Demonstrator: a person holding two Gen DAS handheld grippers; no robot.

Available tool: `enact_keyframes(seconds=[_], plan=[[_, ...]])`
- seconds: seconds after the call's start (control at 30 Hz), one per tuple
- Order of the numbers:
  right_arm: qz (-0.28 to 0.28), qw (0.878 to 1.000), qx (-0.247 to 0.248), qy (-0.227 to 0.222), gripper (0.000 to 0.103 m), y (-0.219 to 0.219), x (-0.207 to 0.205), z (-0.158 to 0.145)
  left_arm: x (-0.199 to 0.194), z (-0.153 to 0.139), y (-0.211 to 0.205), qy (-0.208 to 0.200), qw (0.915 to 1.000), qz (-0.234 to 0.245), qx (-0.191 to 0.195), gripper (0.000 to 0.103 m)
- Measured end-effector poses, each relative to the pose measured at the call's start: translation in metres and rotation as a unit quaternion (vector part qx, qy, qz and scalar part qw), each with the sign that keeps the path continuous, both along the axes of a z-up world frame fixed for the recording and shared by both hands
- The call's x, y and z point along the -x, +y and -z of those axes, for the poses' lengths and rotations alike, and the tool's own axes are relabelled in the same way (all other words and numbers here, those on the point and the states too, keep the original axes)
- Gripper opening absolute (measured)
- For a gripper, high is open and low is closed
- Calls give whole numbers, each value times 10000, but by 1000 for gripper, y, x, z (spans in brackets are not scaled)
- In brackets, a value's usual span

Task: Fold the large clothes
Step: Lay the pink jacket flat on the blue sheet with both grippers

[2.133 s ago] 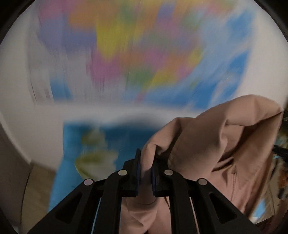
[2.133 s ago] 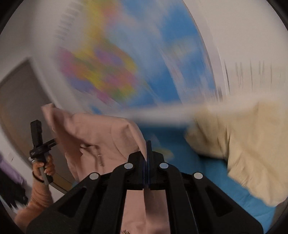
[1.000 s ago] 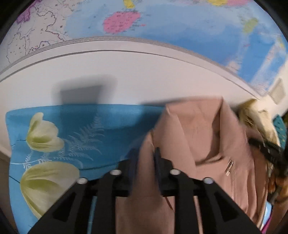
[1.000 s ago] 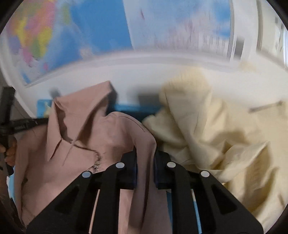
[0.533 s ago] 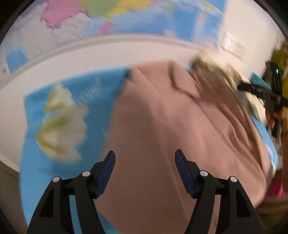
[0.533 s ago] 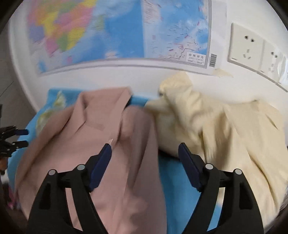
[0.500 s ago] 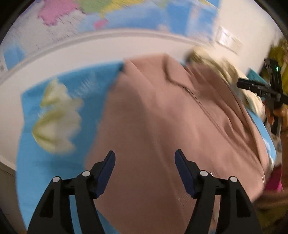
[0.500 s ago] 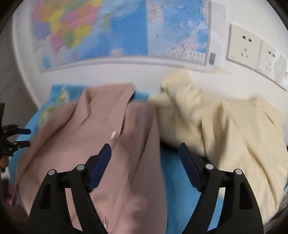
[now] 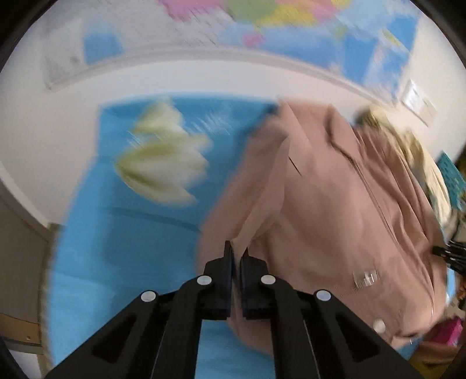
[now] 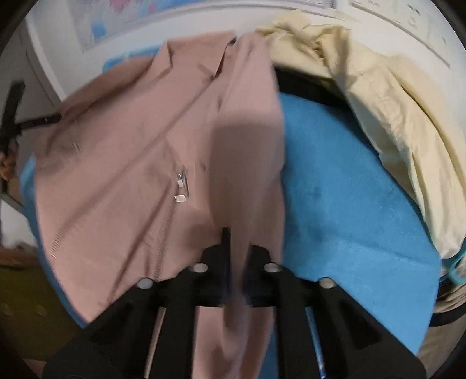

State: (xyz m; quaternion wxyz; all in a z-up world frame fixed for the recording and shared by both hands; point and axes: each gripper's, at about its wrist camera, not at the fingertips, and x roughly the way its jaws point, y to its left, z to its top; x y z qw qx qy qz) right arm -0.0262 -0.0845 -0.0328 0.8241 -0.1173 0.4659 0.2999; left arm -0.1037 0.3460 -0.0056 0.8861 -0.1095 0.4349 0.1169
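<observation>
A dusty-pink zip jacket (image 9: 335, 210) lies spread front-up on a blue cloth (image 9: 122, 262), collar toward the wall. My left gripper (image 9: 236, 253) is shut on the jacket's left sleeve edge, low over the cloth. In the right wrist view the same jacket (image 10: 139, 140) fills the left half, and my right gripper (image 10: 237, 242) is shut on its right sleeve, which runs down between the fingers. The left gripper also shows there at the far left (image 10: 17, 122). The right gripper's tip shows at the left view's right edge (image 9: 450, 253).
A cream-yellow garment (image 10: 393, 116) is heaped at the right back of the blue cloth (image 10: 343, 204). A wall map (image 9: 291, 26) hangs on the white wall behind. The cloth has pale flower prints (image 9: 163, 163). The table edge drops to dark floor (image 10: 26, 306) at front left.
Both grippers, open half a second ago above the laid-out jacket, have come down and shut on its sleeves, one on each side. The jacket lies flat on the cloth.
</observation>
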Motion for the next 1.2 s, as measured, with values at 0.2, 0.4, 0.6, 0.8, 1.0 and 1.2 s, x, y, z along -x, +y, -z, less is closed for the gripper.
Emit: enact_keyframes(seconds=[0.2,0.4,0.6,0.8,1.0,1.2], plan=[[1684,9806,189,-985,2,-80,-63,-48,-11,-34,50,262,9658,-1383,-2176,6],[2046,9747,327,-839,63,-92,-69,-25,10,8,43,202,9987,-459,-77,31],[-1,9932,-759,-883,69,-17,11,-53,57,24,-29,-320,9940,777,695,62],[-2862,9526,-325,-979,76,122,123,-27,56,59,-41,215,9966,609,506,1],[-3189,9426,353,-925,27,169,134,5,78,10,1,-143,9995,-260,-77,2],[-2424,9650,-1003,55,10,155,78,-18,86,-62,35,-286,9632,-1525,-2195,1]])
